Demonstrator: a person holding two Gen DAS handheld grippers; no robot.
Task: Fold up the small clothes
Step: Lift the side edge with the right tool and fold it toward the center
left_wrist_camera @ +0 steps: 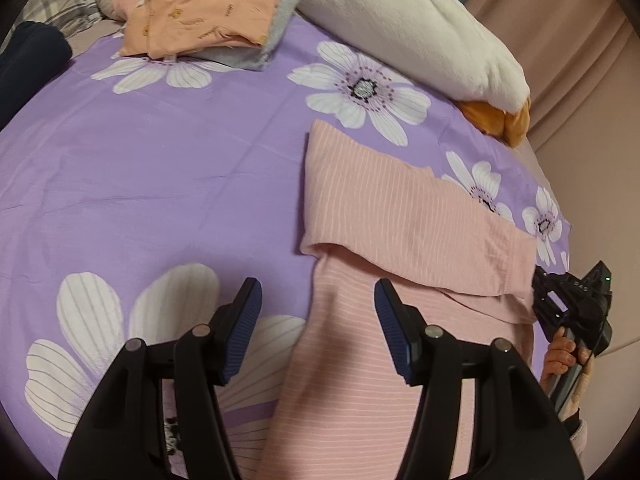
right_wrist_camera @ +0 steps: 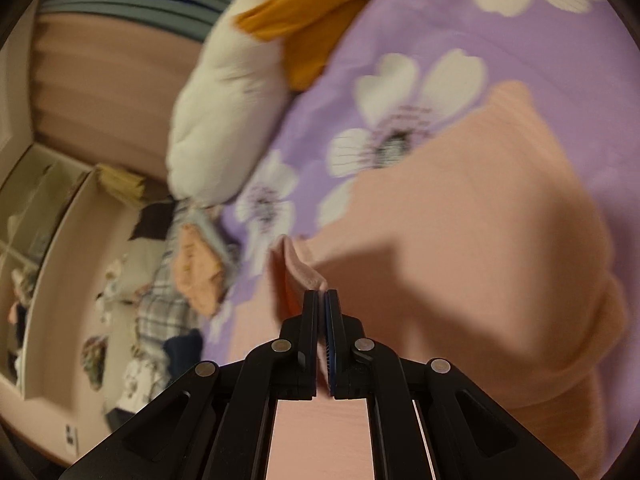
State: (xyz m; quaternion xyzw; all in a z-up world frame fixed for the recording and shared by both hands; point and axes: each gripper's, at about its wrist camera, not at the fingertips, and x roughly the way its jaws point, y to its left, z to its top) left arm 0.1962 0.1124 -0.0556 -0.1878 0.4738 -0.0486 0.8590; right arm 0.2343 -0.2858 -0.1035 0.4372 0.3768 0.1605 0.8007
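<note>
A pink striped garment [left_wrist_camera: 400, 216] lies on the purple flowered sheet [left_wrist_camera: 160, 160], its far part folded over towards me. My left gripper [left_wrist_camera: 318, 292] hovers open over the garment's left edge, one finger above the cloth and the other above the sheet, with nothing gripped. My right gripper [left_wrist_camera: 538, 280] is at the right end of the folded flap, held by a hand [left_wrist_camera: 560, 356]. In the blurred right wrist view that gripper [right_wrist_camera: 322, 294] is shut, with the hem of the pink garment [right_wrist_camera: 480, 220] pinched at its tips.
A stack of folded peach and grey clothes [left_wrist_camera: 200, 8] lies at the far side of the bed. A white plush toy [left_wrist_camera: 400, 28] with orange parts rests far right. A dark navy cloth [left_wrist_camera: 28, 64] sits at the left edge. The bed's edge runs close on the right.
</note>
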